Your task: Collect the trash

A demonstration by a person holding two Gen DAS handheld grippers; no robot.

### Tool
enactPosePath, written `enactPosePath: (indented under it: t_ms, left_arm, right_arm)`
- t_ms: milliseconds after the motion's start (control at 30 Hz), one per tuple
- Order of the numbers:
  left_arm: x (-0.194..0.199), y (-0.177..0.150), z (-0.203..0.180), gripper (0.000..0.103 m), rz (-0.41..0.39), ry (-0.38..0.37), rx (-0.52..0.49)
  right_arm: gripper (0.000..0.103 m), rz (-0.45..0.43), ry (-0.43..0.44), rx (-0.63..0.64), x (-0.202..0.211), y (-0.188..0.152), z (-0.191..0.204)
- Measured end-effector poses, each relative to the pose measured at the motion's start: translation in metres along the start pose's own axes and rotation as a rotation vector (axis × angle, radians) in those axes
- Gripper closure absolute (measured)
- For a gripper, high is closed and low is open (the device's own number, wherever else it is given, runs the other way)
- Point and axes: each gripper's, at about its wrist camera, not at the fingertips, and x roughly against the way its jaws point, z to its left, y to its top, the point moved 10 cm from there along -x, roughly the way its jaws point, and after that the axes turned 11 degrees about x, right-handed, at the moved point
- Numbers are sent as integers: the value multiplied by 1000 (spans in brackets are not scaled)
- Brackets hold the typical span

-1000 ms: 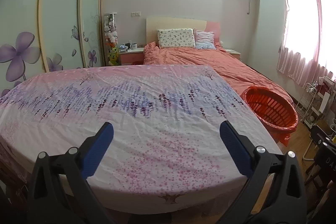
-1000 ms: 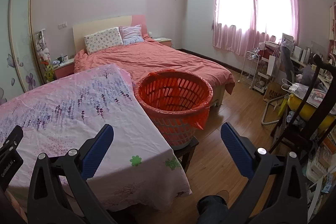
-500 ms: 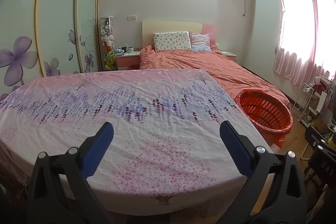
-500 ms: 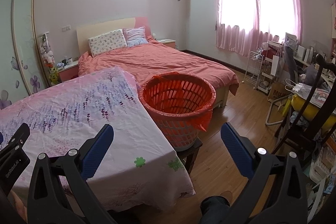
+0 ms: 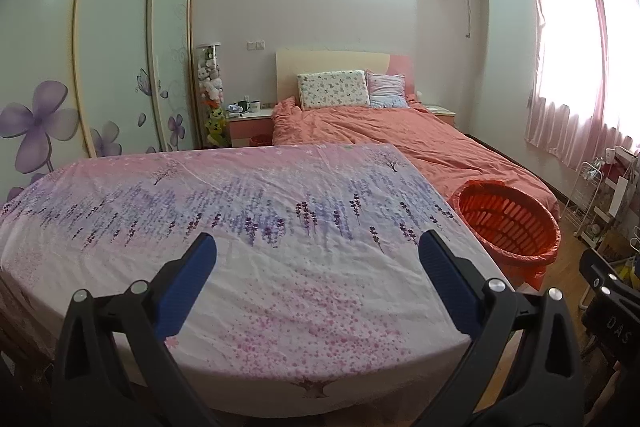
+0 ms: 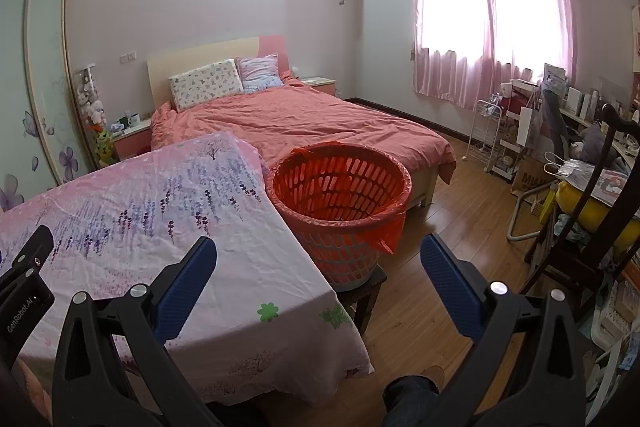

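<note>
An orange basket [image 6: 340,203] lined with an orange bag stands on a dark stool beside the table's right edge; it also shows in the left wrist view [image 5: 508,223]. The table [image 5: 248,227] wears a pink and lavender flowered cloth, and no trash shows on it. My left gripper [image 5: 318,267] is open and empty above the cloth's near part. My right gripper [image 6: 318,269] is open and empty, held over the table's right corner and the basket's near side.
A bed with a coral cover [image 6: 304,123] lies behind the table. A wardrobe with flower doors [image 5: 100,67] stands left. A dark chair [image 6: 588,223], a white rack [image 6: 488,135] and a cluttered desk [image 6: 600,135] stand right. Wooden floor [image 6: 440,267] runs right of the basket.
Both views have pulled back and risen slightly: the table and basket sit lower and farther in frame. Both grippers stay open and empty.
</note>
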Motion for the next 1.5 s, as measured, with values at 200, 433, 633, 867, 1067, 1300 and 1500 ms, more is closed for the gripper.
enactPosePath:
  t_ms: [200, 433, 633, 867, 1067, 1300, 1500]
  left_arm:
    - [0, 3, 0, 4, -4, -1, 1]
    - [-1, 2, -1, 4, -1, -4, 0]
    - [-2, 1, 0, 4, 4, -5, 3]
    - [-4, 0, -1, 4, 7, -4, 3]
    - [-5, -2, 0, 4, 13, -3, 4]
    - [-5, -3, -1, 4, 15, -3, 3]
    - [-5, -3, -1, 4, 15, -4, 2]
  right_arm:
    - [2, -2, 2, 0, 0, 2, 1]
    - [2, -1, 1, -1, 0, 3, 1]
    - [2, 1, 0, -3, -1, 5, 1]
    - [2, 8, 3, -5, -3, 2, 1]
    - [2, 10, 4, -6, -4, 1, 0]
    - [2, 10, 4, -6, -4, 1, 0]
    - [2, 10, 4, -7, -4, 1, 0]
